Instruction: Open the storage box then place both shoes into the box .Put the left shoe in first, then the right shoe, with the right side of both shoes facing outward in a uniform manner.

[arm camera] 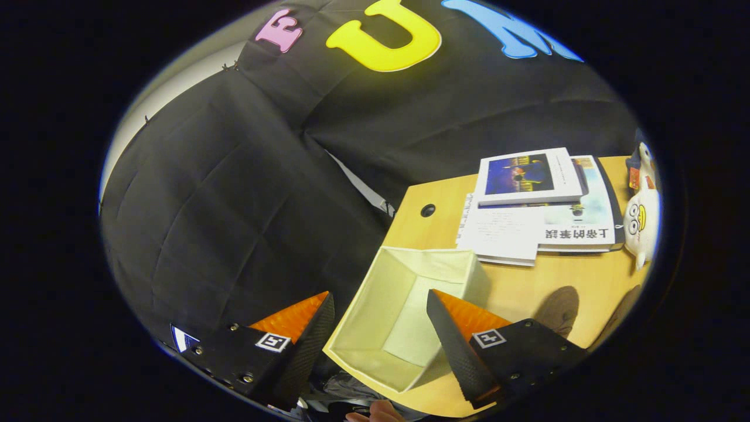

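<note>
A cream fabric storage box (375, 299) stands open at the near left corner of the wooden table (562, 275), and its inside looks empty. My gripper (381, 305) is open above it, the fingers spread wide; the box's opening lies between them. The right finger (463, 328) overlaps the box's right wall. A brownish shoe (559, 308) lies on the table just right of the box, partly hidden behind the right finger. A second dark shape (624, 310) beside it may be the other shoe.
A stack of books and booklets (539, 205) lies at the table's far side beyond the box. A white plush toy (638, 223) sits to the right of the books. The table has a cable hole (428, 210) near its left edge. A person's hand (375, 413) shows below the fingers.
</note>
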Motion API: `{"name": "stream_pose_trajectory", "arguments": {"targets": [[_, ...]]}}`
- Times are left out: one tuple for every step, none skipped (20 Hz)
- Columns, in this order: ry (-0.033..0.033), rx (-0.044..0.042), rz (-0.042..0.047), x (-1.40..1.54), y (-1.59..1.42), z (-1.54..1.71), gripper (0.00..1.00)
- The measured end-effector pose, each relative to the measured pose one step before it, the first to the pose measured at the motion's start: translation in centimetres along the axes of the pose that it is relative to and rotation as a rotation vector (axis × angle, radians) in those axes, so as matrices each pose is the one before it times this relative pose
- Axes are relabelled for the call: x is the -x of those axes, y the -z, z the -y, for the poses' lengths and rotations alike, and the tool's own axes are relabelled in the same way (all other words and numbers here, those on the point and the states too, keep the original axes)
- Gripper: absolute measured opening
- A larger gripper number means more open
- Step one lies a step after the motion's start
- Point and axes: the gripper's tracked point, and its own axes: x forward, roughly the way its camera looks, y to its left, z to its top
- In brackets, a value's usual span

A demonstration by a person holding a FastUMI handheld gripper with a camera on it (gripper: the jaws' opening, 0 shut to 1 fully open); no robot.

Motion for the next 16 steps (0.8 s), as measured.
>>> {"name": "stream_pose_trajectory", "arguments": {"targets": [[0.02414,-0.00313,0.00514,0.704,0.160,1.443,0.97],[0.02767,-0.00697,0.00538,0.704,0.175,1.555,0.97],[0.02573,-0.00627,0.00018,0.398,0.410,1.453,0.97],[0.02482,-0.00238,-0.00027,0.355,0.427,1.549,0.97],[0.02590,-0.00289,0.00048,0.484,0.423,1.554,0.97],[0.02413,-0.00159,-0.00331,0.203,0.547,1.517,0.97],[0.01933,-0.00470,-0.00484,0.221,0.736,1.353,0.97],[0.02120,-0.00387,-0.00669,0.033,0.679,1.325,0.97],[0.01651,-0.00435,-0.00797,0.020,0.650,1.120,0.97],[0.02088,-0.00190,-0.00539,-0.073,0.555,1.158,0.97],[0.01911,0.00273,-0.00473,-0.072,0.583,0.986,0.97],[0.01885,0.00684,-0.00451,-0.066,0.564,0.893,0.97],[0.01272,0.00331,-0.00227,-0.163,0.472,0.607,0.97],[0.01726,0.00559,-0.00588,-0.163,0.566,0.667,0.97],[0.02098,0.00837,-0.00701,-0.133,0.626,0.633,0.97],[0.02245,0.00779,-0.00372,-0.229,0.402,0.740,0.97]]}}
